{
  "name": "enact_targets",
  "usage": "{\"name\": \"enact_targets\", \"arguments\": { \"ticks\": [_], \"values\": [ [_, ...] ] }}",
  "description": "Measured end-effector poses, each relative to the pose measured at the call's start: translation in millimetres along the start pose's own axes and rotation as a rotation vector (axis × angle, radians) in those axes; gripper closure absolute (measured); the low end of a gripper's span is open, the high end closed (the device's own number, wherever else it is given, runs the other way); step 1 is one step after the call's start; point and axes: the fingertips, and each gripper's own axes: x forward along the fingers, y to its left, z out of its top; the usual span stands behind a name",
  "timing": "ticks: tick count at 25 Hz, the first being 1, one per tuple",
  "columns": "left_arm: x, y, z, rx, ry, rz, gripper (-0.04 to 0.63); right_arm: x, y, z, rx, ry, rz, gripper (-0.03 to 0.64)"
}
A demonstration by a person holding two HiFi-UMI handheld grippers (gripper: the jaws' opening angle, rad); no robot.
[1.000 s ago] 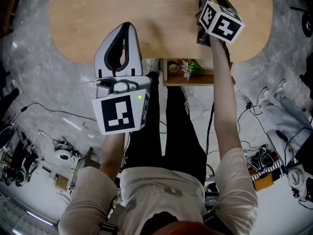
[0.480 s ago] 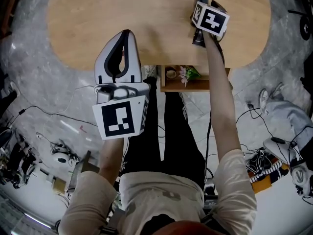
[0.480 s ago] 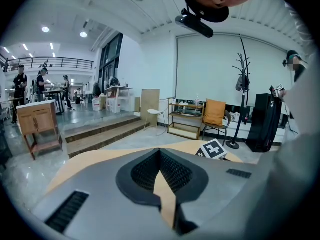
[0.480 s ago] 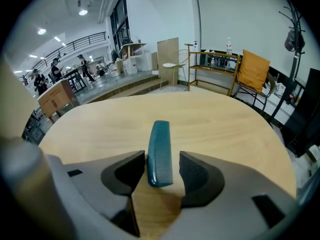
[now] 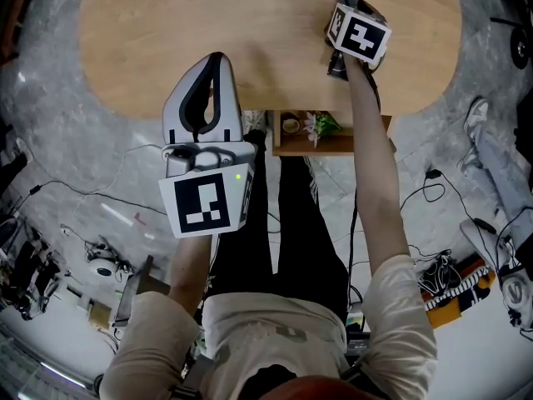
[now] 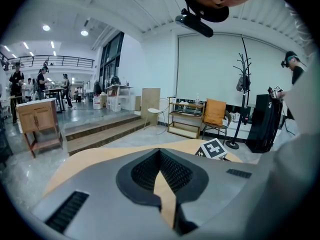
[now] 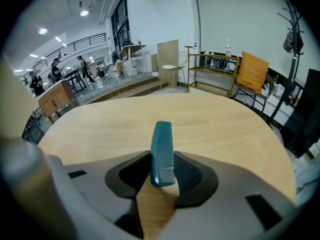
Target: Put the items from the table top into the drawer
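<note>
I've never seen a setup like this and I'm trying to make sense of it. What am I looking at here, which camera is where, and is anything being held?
There is no robot arm here. A person stands at a wooden table with a hand-held two-jaw gripper in each hand. The head view comes from a camera on the person's head, looking steeply down. The two gripper views come from cameras riding on each gripper, looking along its jaws. The left gripper hangs over the table's near edge, jaws together and empty. The right gripper is closing its jaws on a teal comb, which stands on edge between them. Below the table's near edge, an open drawer holds a few small things.
</note>
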Motion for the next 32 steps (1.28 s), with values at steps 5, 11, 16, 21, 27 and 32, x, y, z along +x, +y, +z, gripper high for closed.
{"name": "enact_targets", "arguments": {
  "ticks": [5, 11, 16, 21, 27, 32],
  "values": [
    [-1, 5, -2, 0.005, 0.001, 0.006, 0.589, -2, 2, 0, -0.007, -0.015, 0.000, 0.468],
    [-2, 10, -1, 0.011, -0.003, 0.014, 0.589, -55, 24, 60, -0.065, -0.248, 0.054, 0.468],
    [-5, 9, 7, -0.016, -0.027, 0.019, 0.589, -157, 60, 106, -0.095, -0.514, 0.106, 0.468],
    [-4, 6, 9, -0.008, -0.034, 0.020, 0.589, -240, 85, 94, -0.050, -0.630, 0.168, 0.468],
    [-3, 4, 11, -0.008, -0.036, 0.023, 0.589, -277, 88, 73, -0.007, -0.621, 0.178, 0.468],
    [-1, -1, 9, -0.032, -0.034, 0.014, 0.589, -279, 84, 68, -0.010, -0.602, 0.173, 0.468]
  ]
}}
